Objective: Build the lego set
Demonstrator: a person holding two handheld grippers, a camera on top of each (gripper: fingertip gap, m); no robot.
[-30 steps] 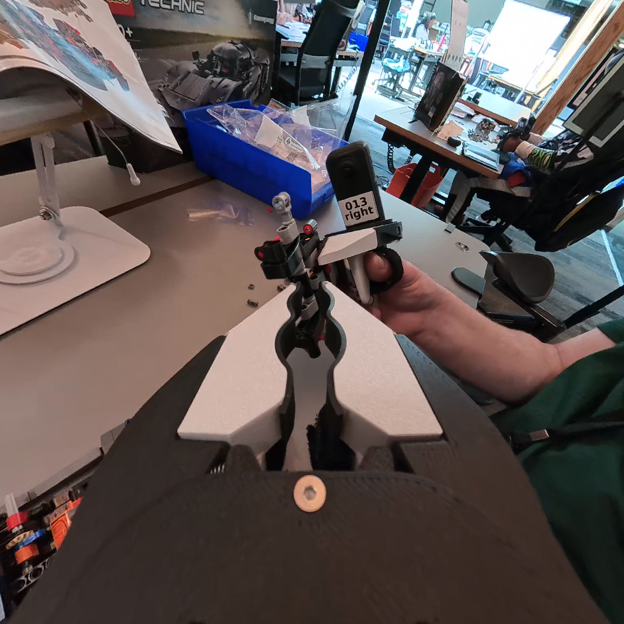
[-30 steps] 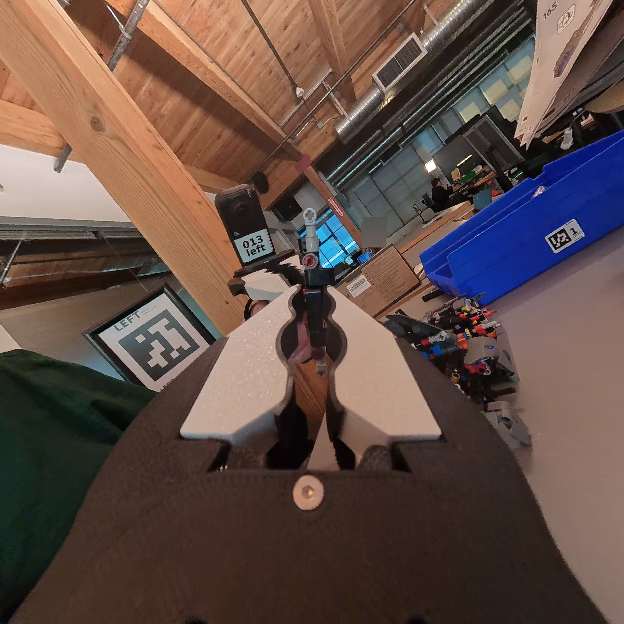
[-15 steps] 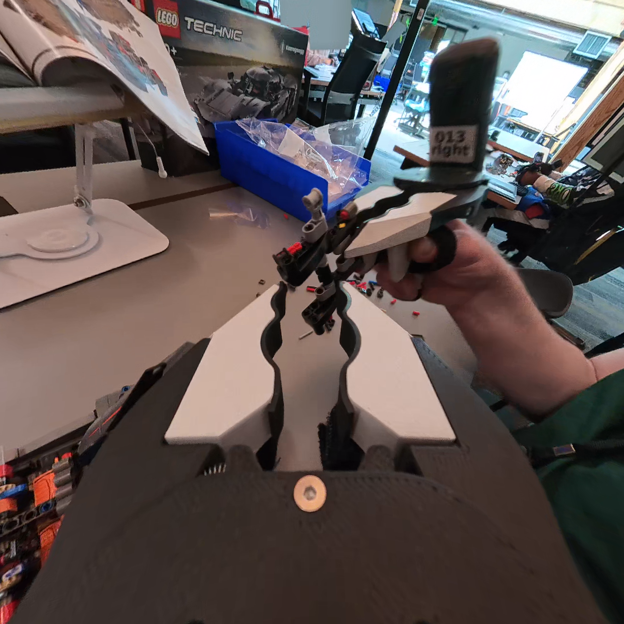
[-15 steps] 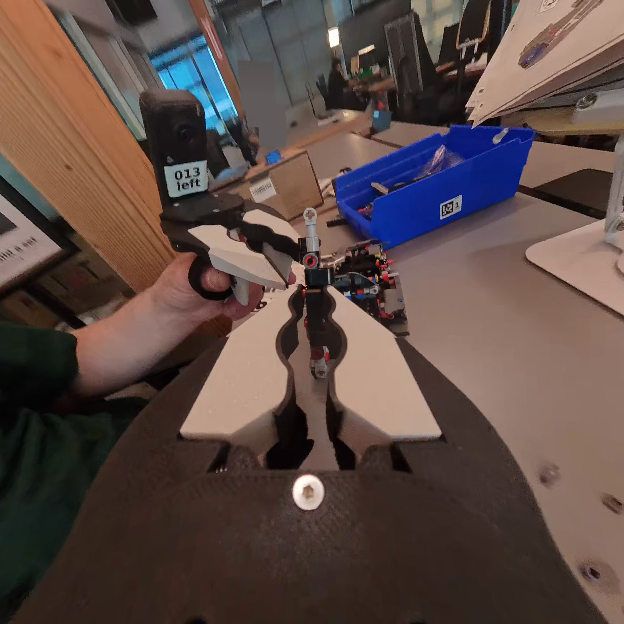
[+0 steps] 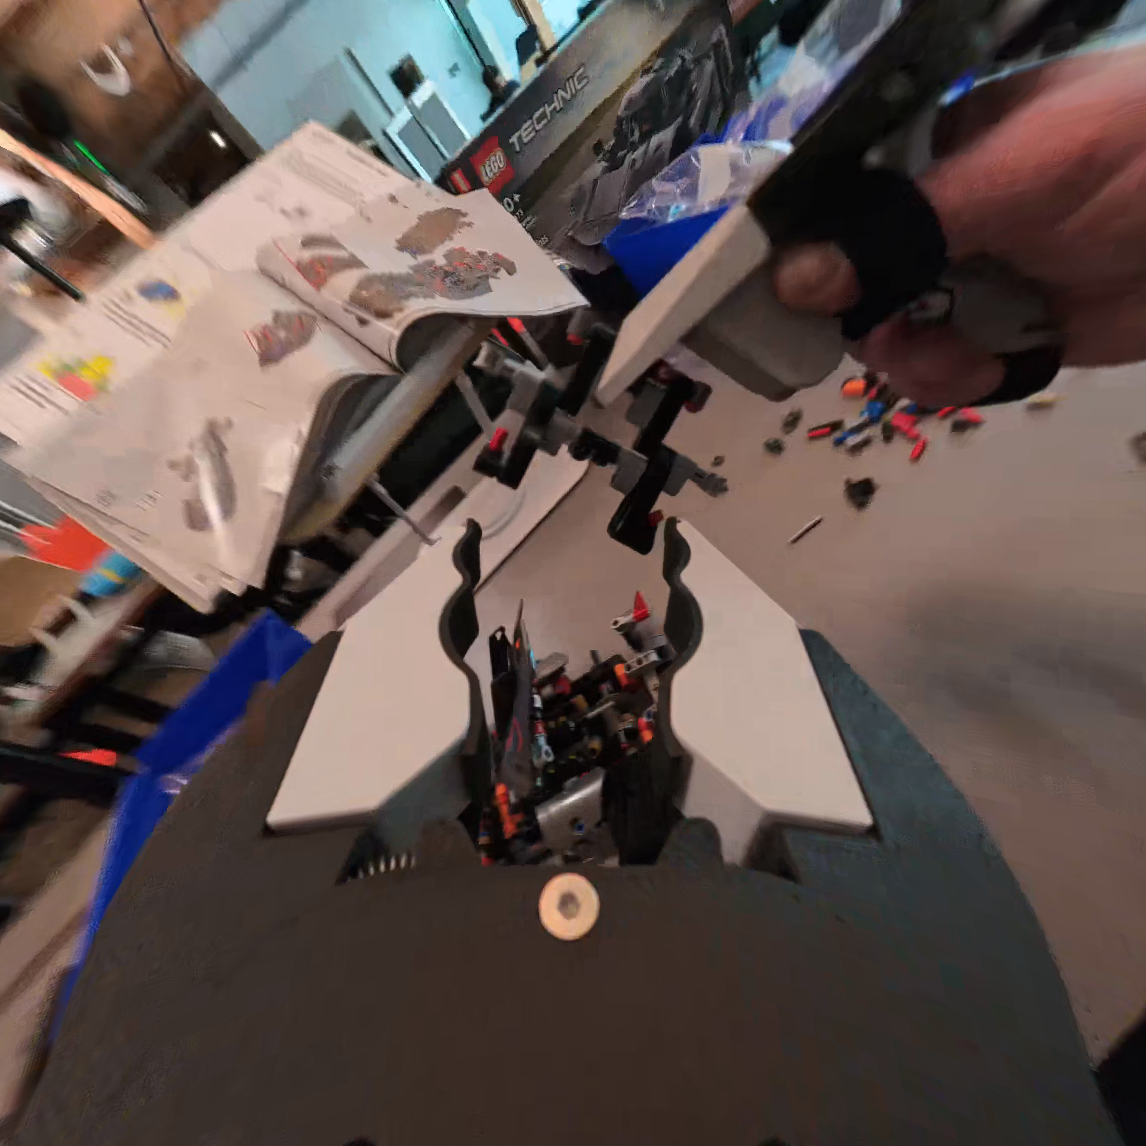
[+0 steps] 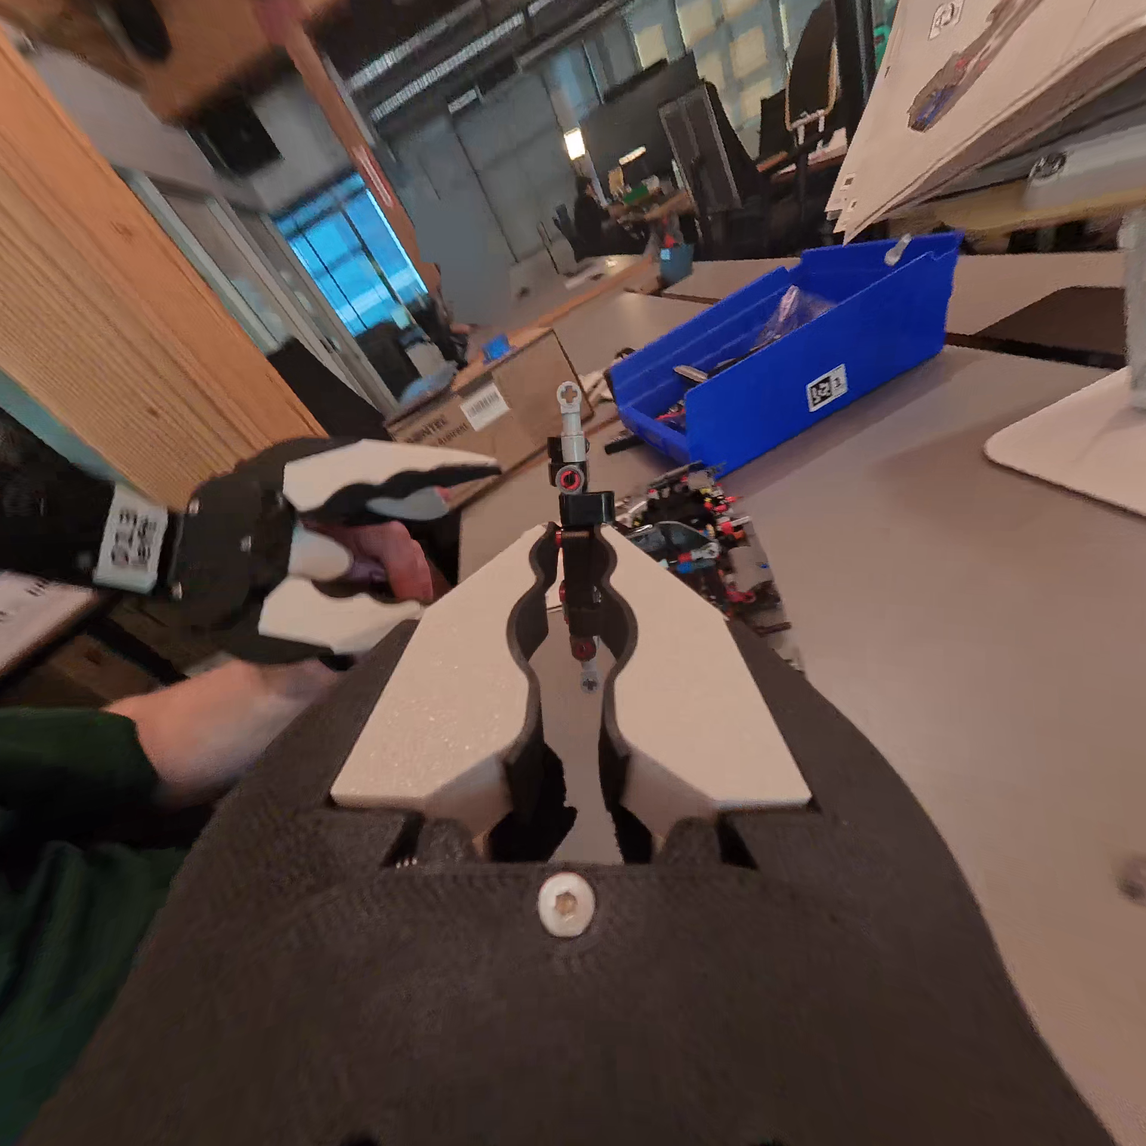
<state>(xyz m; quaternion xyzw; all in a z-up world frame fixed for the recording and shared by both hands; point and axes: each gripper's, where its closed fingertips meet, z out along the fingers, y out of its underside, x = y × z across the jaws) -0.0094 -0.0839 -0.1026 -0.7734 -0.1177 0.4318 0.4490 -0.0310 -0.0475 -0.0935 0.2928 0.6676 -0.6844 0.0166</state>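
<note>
My right gripper (image 6: 580,538) is shut on a small sub-assembly (image 6: 581,570) of black beams with red pins and a grey shock absorber on top, held upright above the table. In the left wrist view the sub-assembly (image 5: 648,462) hangs from the right gripper's white finger (image 5: 682,297), just beyond my left fingertips. My left gripper (image 5: 572,536) is open and empty, apart from the sub-assembly. The partly built model (image 5: 558,713) lies on the table below the left fingers. It also shows in the right wrist view (image 6: 688,536). The view is blurred.
An open instruction booklet (image 5: 297,297) rests on a white stand (image 6: 1079,446) at the left. A blue bin (image 6: 806,353) and a cardboard box (image 6: 496,397) stand behind the model. Loose small pieces (image 5: 880,428) are scattered on the grey table (image 5: 930,620). The set's box (image 5: 558,93) stands at the back. The grippers' ends are close to 5 cm from one another.
My left gripper let go of the sub-assembly, opened wide and swung back and down over the model. My right gripper keeps hold of the sub-assembly and has tilted level.
</note>
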